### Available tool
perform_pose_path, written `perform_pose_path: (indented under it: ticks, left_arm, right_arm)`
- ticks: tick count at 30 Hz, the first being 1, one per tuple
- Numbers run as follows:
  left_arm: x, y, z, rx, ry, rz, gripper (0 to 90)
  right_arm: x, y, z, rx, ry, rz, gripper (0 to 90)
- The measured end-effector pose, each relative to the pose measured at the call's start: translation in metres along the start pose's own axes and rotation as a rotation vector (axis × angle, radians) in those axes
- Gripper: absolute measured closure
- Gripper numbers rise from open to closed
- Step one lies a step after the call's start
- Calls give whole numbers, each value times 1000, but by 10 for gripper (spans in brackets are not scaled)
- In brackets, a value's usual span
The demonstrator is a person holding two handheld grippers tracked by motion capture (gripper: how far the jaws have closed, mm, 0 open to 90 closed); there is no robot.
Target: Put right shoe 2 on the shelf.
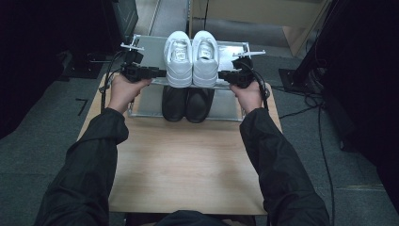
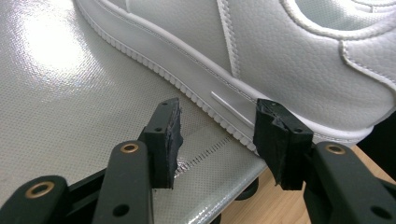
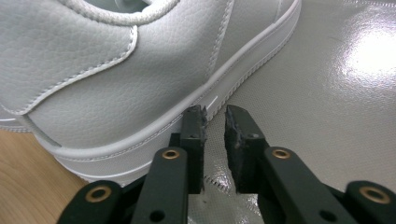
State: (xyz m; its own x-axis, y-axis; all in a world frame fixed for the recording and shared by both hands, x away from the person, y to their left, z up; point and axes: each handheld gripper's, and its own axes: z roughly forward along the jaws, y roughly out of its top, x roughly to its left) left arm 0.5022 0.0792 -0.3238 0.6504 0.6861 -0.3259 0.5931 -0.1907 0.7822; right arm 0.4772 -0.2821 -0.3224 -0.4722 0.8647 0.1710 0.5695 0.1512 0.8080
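Where jaws part, pebbled white leather sneakers point(image 1: 191, 59), woven grey shelf point(image 1: 232, 49)

Grey carpet floor point(image 1: 56, 122), wooden table point(image 1: 188, 165)

The high view is dim, its far left and right corners almost black. Overhead light glares off the glossy grey mesh-textured shelf surface point(image 2: 60, 93) in both gripper views. The white leather sneakers point(image 1: 191, 59) stay sharp; near black jaws blur slightly.
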Motion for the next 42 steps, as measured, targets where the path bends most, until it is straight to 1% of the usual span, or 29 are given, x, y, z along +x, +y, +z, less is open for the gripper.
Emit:
perform_pose_path:
  ticks: [2, 3, 4, 11, 12, 13, 14, 16, 20, 21, 24, 25, 26, 27, 29, 31, 32, 33, 34, 35, 36, 37, 39, 40, 41, 42]
  left_arm:
    - [-1, 0, -2, -5, 2, 5, 505]
    - [-1, 0, -3, -6, 14, 9, 500]
    - [-2, 0, -4, -6, 14, 11, 494]
    - [-11, 1, -15, -21, 18, 45, 476]
    - [-13, 1, -17, -23, 20, 51, 474]
    - [-15, 0, -19, -33, 17, 54, 474]
    - [-17, -2, -20, -39, 9, 46, 474]
    - [-19, -4, -21, -38, 6, 44, 472]
    - [-26, -12, -24, -45, 2, 55, 470]
    - [-28, -16, -25, -45, 1, 67, 469]
    - [-33, -23, -28, -45, 9, 85, 463]
    - [-33, -23, -28, -45, 9, 85, 460]
    - [-35, -28, -31, -49, 11, 90, 457]
    - [-35, -28, -31, -49, 11, 90, 456]
    - [-37, -33, -34, -57, 12, 92, 453]
    - [-39, -38, -36, -60, 22, 107, 448]
    - [-40, -43, -38, -58, 22, 113, 443]
    - [-40, -43, -38, -58, 22, 113, 440]
    - [-41, -45, -38, -55, 23, 114, 437]
    - [-42, -48, -38, -55, 23, 114, 437]
    - [-42, -51, -37, -57, 22, 116, 434]
    - [-42, -58, -36, -47, 19, 121, 431]
    - [-40, -66, -34, -43, 23, 128, 424]
    - [-39, -70, -33, -39, 21, 121, 424]
    - [-39, -70, -33, -39, 21, 121, 423]
    - [-36, -78, -32, -37, 24, 114, 423]
  right_arm:
    - [0, 0, -3, -20, 1, -2, 751]
    - [0, -1, -4, -35, 3, -4, 743]
    - [-1, -1, -6, -43, 11, -8, 733]
    - [1, -4, -17, -65, 40, -39, 682]
    - [2, -6, -19, -69, 42, -52, 672]
    - [3, -7, -21, -69, 45, -58, 667]
    - [4, -8, -24, -74, 49, -67, 661]
    - [6, -10, -27, -74, 56, -83, 650]
    - [9, -16, -37, -96, 69, -116, 645]
    - [10, -18, -39, -96, 72, -120, 642]
    - [11, -27, -46, -107, 84, -138, 631]
    - [12, -29, -48, -110, 87, -143, 627]
    - [12, -32, -49, -108, 91, -145, 620]
    - [12, -32, -49, -108, 91, -145, 620]
    - [13, -38, -52, -97, 95, -160, 608]
    - [14, -45, -53, -95, 99, -174, 604]
    - [14, -51, -53, -84, 105, -180, 603]
    - [14, -51, -53, -84, 105, -180, 603]
    - [14, -59, -54, -85, 107, -186, 602]
    - [14, -59, -54, -85, 107, -186, 602]
    - [14, -67, -53, -86, 112, -190, 597]
    - [14, -71, -53, -90, 116, -193, 594]
    - [15, -78, -52, -86, 119, -197, 590]
    - [14, -82, -52, -92, 119, -205, 590]
    - [15, -86, -51, -85, 121, -207, 589]
    - [15, -89, -50, -79, 126, -212, 584]
